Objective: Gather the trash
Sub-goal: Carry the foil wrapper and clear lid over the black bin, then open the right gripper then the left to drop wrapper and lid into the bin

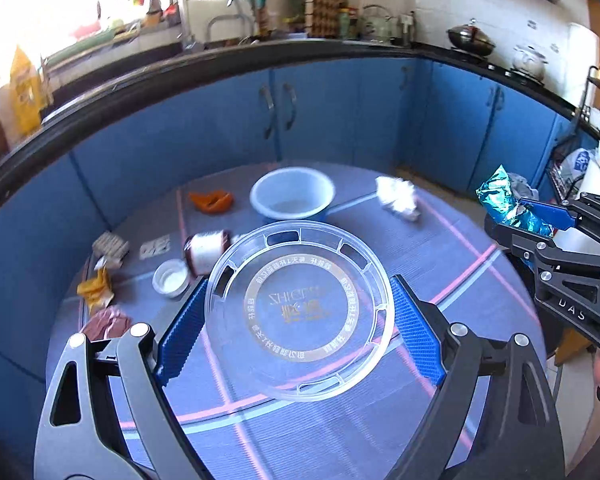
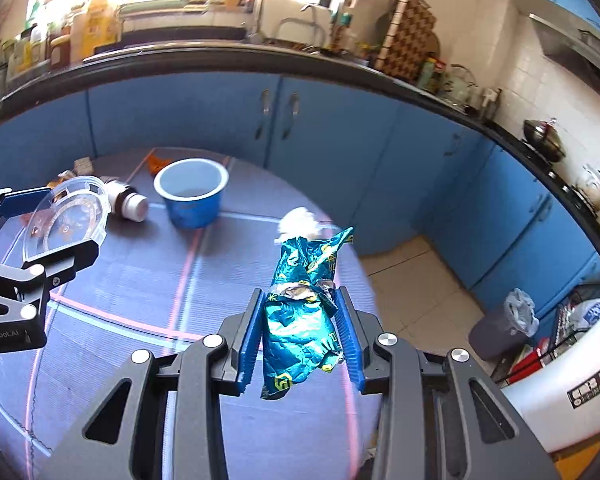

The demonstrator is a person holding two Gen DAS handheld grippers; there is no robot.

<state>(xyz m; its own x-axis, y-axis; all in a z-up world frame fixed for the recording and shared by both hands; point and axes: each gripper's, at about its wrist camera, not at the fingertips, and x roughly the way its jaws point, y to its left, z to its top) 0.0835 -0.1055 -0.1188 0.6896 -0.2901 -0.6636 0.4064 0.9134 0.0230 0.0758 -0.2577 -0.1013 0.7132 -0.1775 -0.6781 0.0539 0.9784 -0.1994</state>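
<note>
Step in hand: I carry two pieces of trash at once, both lifted clear of the round table (image 1: pixel 440 248), with neither yet dropped anywhere.

Left gripper (image 1: pixel 298 316): my jaws stand wide, and the blue pads press on opposite edges of the clear plastic lid (image 1: pixel 300 308), which I hold flat, its gold lettering facing the camera.

Right gripper (image 2: pixel 300 336): my jaws stand fairly narrow, pinched on the teal foil wrapper (image 2: pixel 306 312), which sticks up crumpled between the pads (part of it hangs out below as well).

Where the trash goes: I judge the grey bin (image 2: pixel 504 326) with a liner, on the tiled floor to the right beside the blue cabinets (image 2: pixel 420 160), to be the target; the blue bowl (image 2: pixel 192 196) on the table is another candidate, and I cannot tell which is meant.

Still on the table: a white crumpled tissue (image 1: pixel 398 198), a piece of orange peel (image 1: pixel 212 200), a toppled bottle (image 1: pixel 208 250), a small white cup (image 1: pixel 171 278), and scraps along the left edge.

Next move calls for: bringing each gripper over the chosen container before letting go, one at a time, since the wrapper is light and may cling to a pad, and the lid could glance off a rim (it is wide and flat).

Risk: the lid is gripped only by its edges, so a tilt could let it slip.
</note>
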